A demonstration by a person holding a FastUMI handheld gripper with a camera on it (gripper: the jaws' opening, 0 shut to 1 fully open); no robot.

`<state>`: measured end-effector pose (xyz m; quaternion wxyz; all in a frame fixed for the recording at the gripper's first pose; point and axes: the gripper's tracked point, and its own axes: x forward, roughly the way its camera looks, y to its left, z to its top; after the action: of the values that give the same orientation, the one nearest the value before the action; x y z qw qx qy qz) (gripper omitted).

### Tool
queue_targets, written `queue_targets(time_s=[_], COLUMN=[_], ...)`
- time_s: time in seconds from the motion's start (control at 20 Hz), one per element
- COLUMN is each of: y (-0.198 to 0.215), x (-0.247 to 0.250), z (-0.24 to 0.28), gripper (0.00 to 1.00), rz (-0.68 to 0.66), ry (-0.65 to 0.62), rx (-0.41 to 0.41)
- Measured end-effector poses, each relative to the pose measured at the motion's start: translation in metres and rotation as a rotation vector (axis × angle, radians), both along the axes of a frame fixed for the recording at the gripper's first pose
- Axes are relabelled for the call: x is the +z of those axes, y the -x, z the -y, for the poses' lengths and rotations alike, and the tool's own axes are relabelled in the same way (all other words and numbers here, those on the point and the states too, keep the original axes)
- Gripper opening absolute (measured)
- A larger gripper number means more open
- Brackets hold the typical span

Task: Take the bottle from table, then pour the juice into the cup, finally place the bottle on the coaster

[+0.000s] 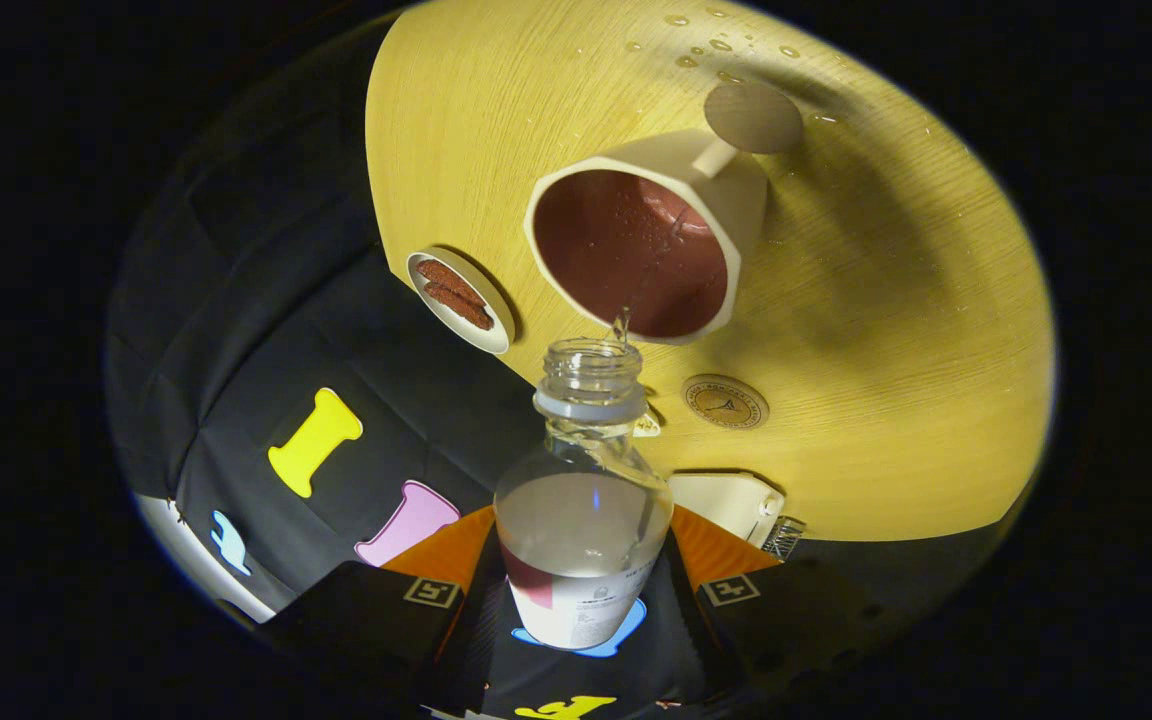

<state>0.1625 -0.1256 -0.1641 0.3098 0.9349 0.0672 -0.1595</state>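
Note:
My gripper (pixel 581 575) is shut on a clear plastic bottle (pixel 581 510), both fingers pressing its labelled lower body. The bottle is uncapped, tilted forward over the table, and still partly full of clear liquid. A thin stream leaves its mouth (pixel 594 362) and falls into the cream cup (pixel 651 240) just beyond it. The cup has a dark reddish inside, wet with liquid, and its handle points away from me. A round grey coaster (pixel 753 117) lies on the yellow wooden table (pixel 886 330) right behind the cup's handle.
A small white dish (pixel 460 298) holding brown pieces sits beside the cup near the table edge. A round wooden disc (pixel 725 402) and a white boxy object (pixel 731 503) lie close to the fingers. Water drops (pixel 716 45) dot the table beyond the coaster.

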Motion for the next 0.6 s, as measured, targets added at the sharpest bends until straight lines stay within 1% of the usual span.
queue_targets(time_s=[0.6], y=[-0.002], x=[0.004], z=[0.011], gripper=[0.72], rz=[-0.007], ry=[-0.061], rx=[-0.035])
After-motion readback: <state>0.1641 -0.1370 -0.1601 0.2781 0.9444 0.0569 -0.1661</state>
